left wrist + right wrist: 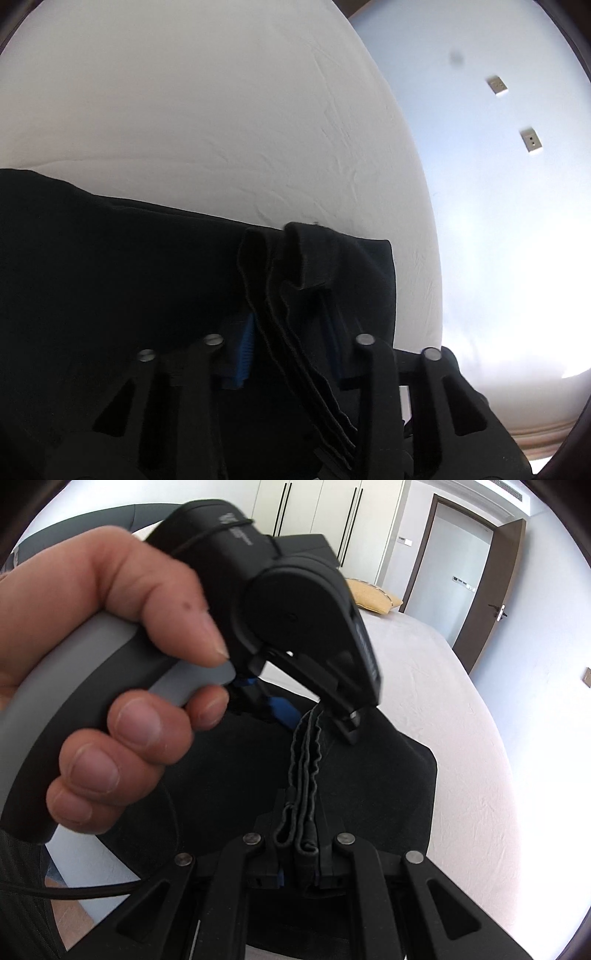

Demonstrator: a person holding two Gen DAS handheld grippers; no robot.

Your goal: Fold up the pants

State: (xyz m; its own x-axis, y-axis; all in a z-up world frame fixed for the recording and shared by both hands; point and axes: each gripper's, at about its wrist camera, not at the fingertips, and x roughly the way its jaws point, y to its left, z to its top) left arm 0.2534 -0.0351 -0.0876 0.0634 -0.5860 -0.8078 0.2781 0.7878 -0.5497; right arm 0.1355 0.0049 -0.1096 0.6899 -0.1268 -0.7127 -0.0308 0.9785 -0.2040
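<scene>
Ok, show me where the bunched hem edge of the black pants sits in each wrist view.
Left wrist view: the bunched hem edge runs lower centre, between the left gripper fingers.
Right wrist view: the same edge hangs centre, from the left gripper above down into the right gripper.
Shared landmark: the white bed sheet under the black pants.

White bedsheet (461, 738), yellow pillow (373, 596) at far end; wardrobe (332, 513), open door (491, 587) behind.
</scene>
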